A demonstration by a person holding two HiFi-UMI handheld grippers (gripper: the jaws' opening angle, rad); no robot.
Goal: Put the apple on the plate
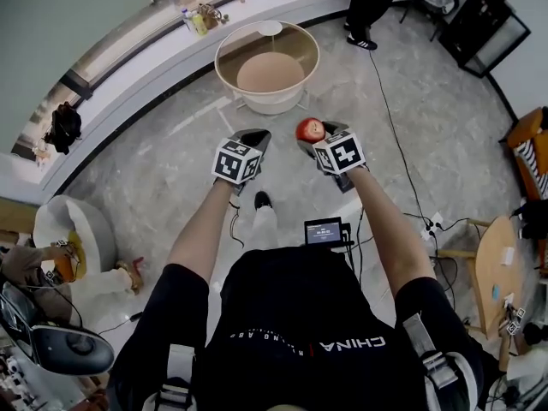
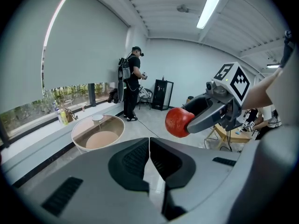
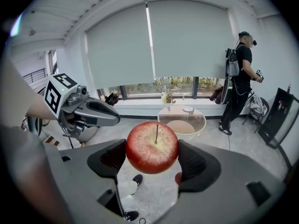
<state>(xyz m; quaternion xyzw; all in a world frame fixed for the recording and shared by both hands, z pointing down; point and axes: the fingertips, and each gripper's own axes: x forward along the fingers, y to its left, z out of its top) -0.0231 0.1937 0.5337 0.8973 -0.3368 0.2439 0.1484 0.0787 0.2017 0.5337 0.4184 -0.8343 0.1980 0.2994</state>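
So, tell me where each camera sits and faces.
Head view: on the person's head, facing steeply down; shows both forearms, left gripper, right gripper holding the apple.
Left gripper view: on the left gripper, along its shut, empty jaws, toward the round table.
Right gripper view: on the right gripper, along its jaws clamping the apple.
Both gripper views show the table and the other gripper.

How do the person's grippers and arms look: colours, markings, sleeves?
The left gripper and right gripper are grey with black ribbed pads; each bears a white cube with black square markers. The person wears a black short-sleeved shirt.
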